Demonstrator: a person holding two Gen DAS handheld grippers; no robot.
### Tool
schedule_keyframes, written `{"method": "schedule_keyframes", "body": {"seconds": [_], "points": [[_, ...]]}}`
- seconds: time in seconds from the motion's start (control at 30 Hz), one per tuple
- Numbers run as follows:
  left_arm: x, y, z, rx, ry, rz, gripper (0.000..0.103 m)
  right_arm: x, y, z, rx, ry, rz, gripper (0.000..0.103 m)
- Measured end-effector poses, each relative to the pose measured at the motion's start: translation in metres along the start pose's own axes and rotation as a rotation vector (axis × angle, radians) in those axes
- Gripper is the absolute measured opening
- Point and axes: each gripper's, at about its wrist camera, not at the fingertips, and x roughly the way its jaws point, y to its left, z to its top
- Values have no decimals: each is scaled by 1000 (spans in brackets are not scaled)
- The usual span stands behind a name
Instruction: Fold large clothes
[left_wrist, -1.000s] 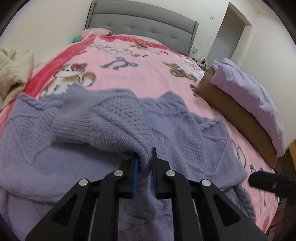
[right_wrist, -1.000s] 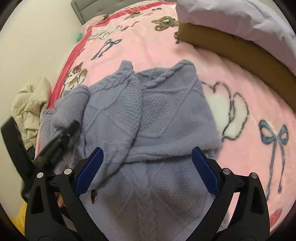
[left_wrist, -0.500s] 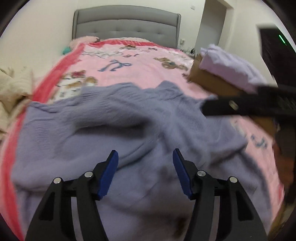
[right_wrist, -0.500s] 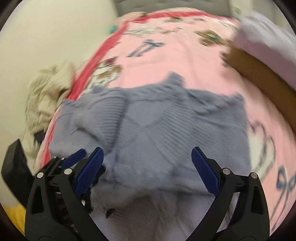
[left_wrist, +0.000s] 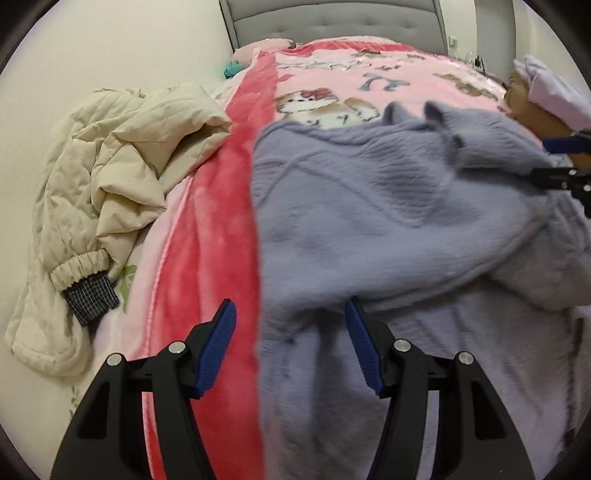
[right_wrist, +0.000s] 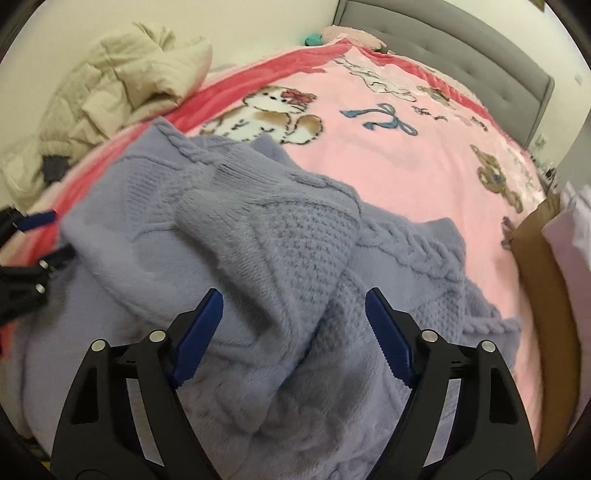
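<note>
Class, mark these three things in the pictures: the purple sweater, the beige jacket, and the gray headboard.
purple sweater (right_wrist: 280, 236): right wrist view, on the textured knit panel.
beige jacket (left_wrist: 122, 155): left wrist view, on the quilted body.
gray headboard (left_wrist: 332, 18): left wrist view, on the tufted padding.

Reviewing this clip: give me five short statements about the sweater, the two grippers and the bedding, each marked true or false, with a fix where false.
1. The left gripper is clamped on the sweater. False: its jaws are wide open, gripping nothing.
2. The right gripper is open over the sweater. True.
3. A beige jacket lies bunched beside the blanket's red border. True.
4. The sweater is green. False: it is lavender cable knit.
5. The sweater lies flat and smooth. False: a fold of knit is bunched up across its middle.
</note>
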Motion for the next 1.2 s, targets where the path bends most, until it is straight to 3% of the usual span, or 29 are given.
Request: {"method": "schedule_keyframes", "body": {"seconds": [0.13,0.2,0.23,0.27,0.33,0.4,0.53,0.67,0.77,0.83,0.87,0.9,1.0,1.2], "points": [[12,2,1,26,4,32,60,10,6,4,-51,11,-19,71],[17,7,2,-23,15,-14,48,15,10,5,-90,18,-36,54],[18,7,1,-29,22,-36,30,19,11,5,-102,33,-57,46],[20,6,0,-23,33,-48,23,22,11,6,-104,50,-73,22],[22,5,-1,-9,38,-1,19,18,6,9,-73,40,-65,19],[22,13,-4,-58,39,14,18,-6,-9,10,13,-44,-41,17],[23,23,-8,-110,56,-6,18,-30,-37,-4,176,-57,-21,17],[31,14,-8,-54,82,11,18,-7,-47,-35,257,51,-14,17],[36,10,-10,-36,93,24,18,6,-53,-52,335,50,-2,20],[35,6,-10,-20,91,39,18,9,-56,-56,363,58,-42,35],[34,4,-10,-7,88,47,18,7,-59,-58,387,56,-65,52],[33,0,-11,11,83,58,18,4,-64,-60,418,45,-68,61],[30,-4,-12,32,72,71,19,-15,-83,-74,543,-3,-28,62],[28,-1,-10,-8,77,60,20,-33,-109,-97,708,-1,27,73]]}}
